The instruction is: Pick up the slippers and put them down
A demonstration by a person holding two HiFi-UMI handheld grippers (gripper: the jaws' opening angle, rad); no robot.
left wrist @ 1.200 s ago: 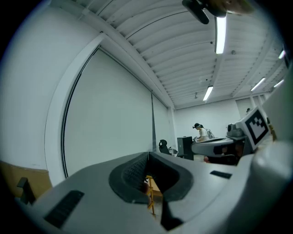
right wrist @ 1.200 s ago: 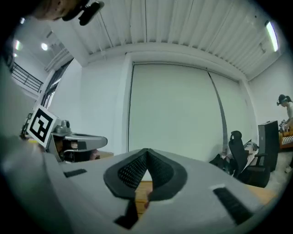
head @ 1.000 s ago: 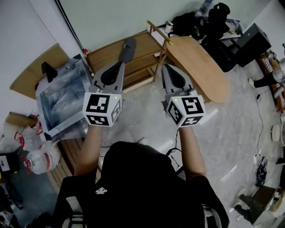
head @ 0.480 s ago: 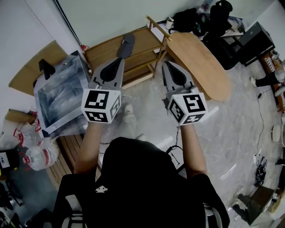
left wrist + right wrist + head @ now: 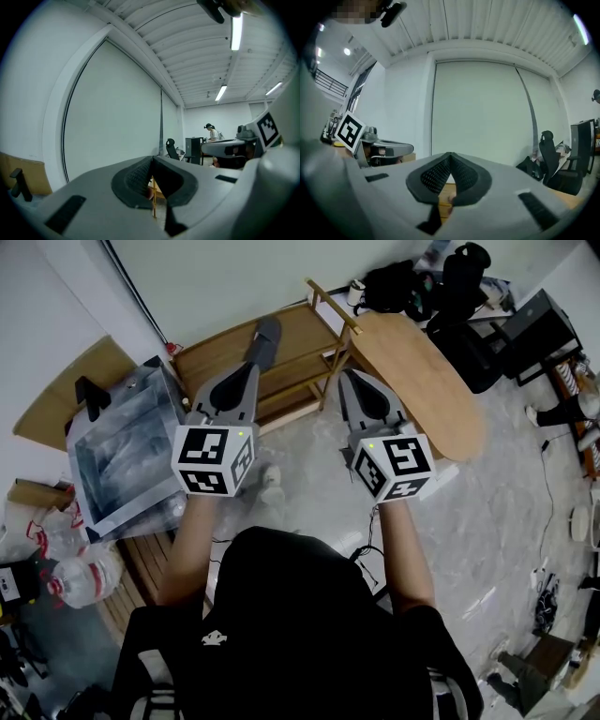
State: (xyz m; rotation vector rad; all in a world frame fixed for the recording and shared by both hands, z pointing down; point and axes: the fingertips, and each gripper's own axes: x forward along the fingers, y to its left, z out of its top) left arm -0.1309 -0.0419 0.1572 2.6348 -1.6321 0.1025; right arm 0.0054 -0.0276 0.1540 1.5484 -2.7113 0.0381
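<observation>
Straight ahead of your left gripper stands a low wooden shelf rack. To that gripper's left and lower down sits a clear plastic box, with a sheet of cardboard by the wall beyond it. Off to the right of your right gripper an oval wooden board lies beside the rack's end with black bags heaped behind it, and farther to that side stands a black office chair.
</observation>
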